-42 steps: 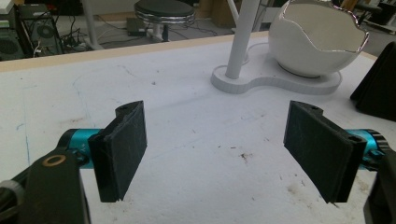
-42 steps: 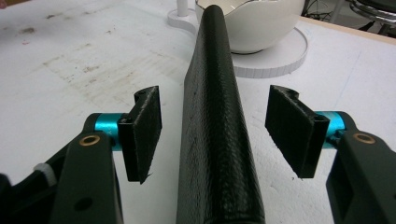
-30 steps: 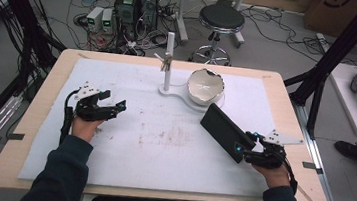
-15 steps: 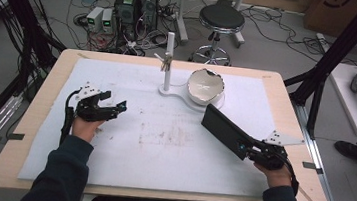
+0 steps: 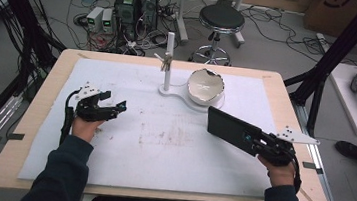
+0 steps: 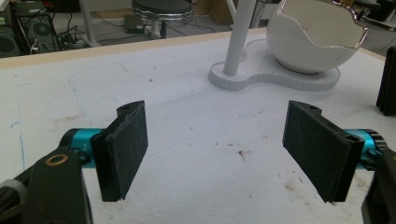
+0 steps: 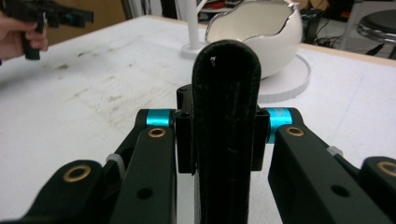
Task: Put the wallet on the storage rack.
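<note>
With my right gripper (image 5: 257, 141) clamped on the black case (image 5: 228, 130), I keep it level nearing the bowl (image 5: 206, 86); left gripper (image 5: 115, 109) idle, jaws apart.

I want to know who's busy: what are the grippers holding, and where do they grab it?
The right gripper clamps a flat black case at its near end; the left gripper holds nothing.

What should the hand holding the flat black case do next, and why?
Probably carry the flat black leather case a little further toward the white egg-shaped bowl on the white stand. The right gripper is clamped on the case's end and it hangs above the white table mat, beside the bowl. The left gripper rests open, far off.
</note>
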